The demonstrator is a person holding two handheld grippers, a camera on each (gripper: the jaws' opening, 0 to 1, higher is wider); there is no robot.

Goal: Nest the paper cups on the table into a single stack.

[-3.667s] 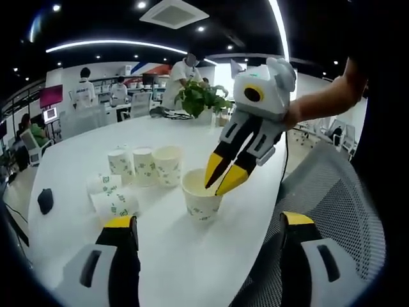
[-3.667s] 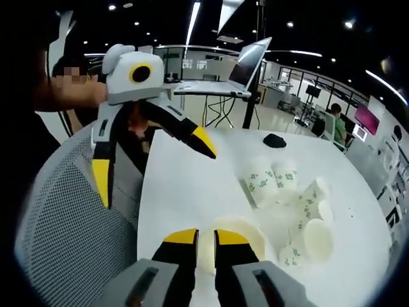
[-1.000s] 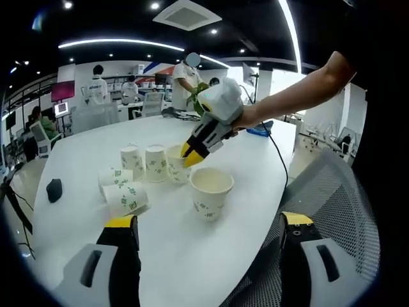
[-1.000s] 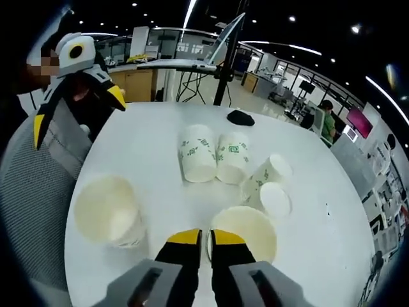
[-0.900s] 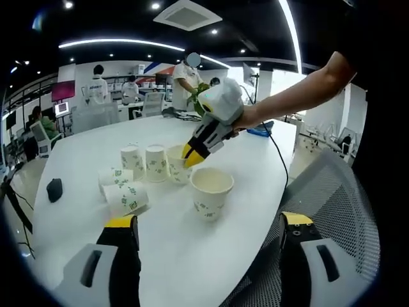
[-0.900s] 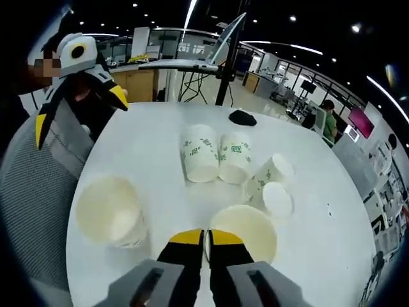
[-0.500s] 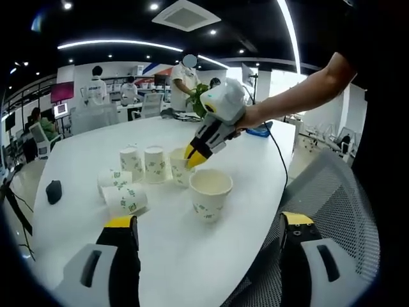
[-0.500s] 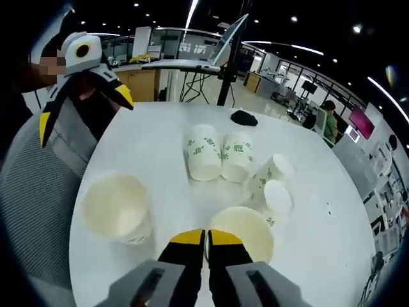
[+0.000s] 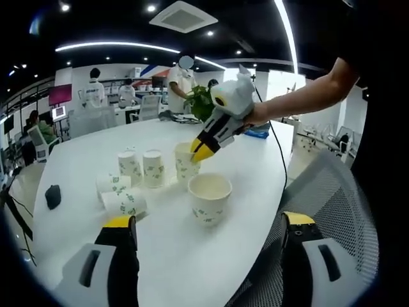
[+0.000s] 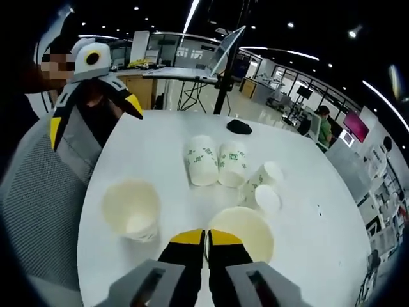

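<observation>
Potted plant [image 9: 203, 101], black mouse [image 10: 239, 127], mesh chair [image 9: 319, 192]

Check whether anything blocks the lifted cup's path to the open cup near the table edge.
Nothing visible does. The right gripper holds the lifted cup just beyond the open cup, with bare table around it.

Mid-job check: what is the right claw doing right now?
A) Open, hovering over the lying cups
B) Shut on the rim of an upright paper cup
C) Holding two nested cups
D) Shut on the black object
B: in the right gripper view the right claw has its yellow tips pinched on the near rim of the upright paper cup.
</observation>
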